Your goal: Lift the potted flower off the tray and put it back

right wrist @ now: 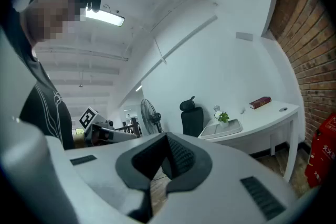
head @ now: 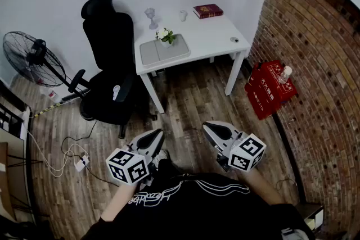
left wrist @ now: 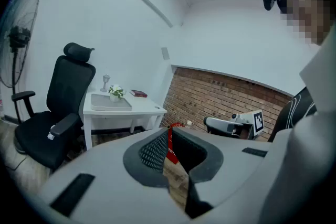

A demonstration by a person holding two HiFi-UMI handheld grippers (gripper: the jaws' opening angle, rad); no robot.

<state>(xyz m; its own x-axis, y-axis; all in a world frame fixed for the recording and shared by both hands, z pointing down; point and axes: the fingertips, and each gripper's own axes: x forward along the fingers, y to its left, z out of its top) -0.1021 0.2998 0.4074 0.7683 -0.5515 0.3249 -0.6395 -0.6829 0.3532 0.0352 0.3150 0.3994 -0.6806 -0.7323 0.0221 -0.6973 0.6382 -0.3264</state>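
Though well apart from the bench (head: 208,36), held the left hand-held gripper (head: 153,137) and the right hand-held gripper (head: 215,130) low before the body, both with jaws together and nothing between them. Saw the flower (head: 166,36) upright in its small pale pot at the far edge of the tray (head: 153,54), toward the bench's back-left part, with a chair (head: 109,64) just beside. Judged the pot light and stiff, probably smooth-walled and so somewhat slippery. Judged the stems and blossoms soft and easily crushed. Reckoned the pot's wall, below the leaves, the place to take hold, after opening wide enough to pass round it, then closing level across its middle and never on the plant. Expected a top-heavy lean if taken off-centre, so favoured a straight lift and a gentle set-down onto the tray's flat grey floor. Could not tell the pot's material from this far.
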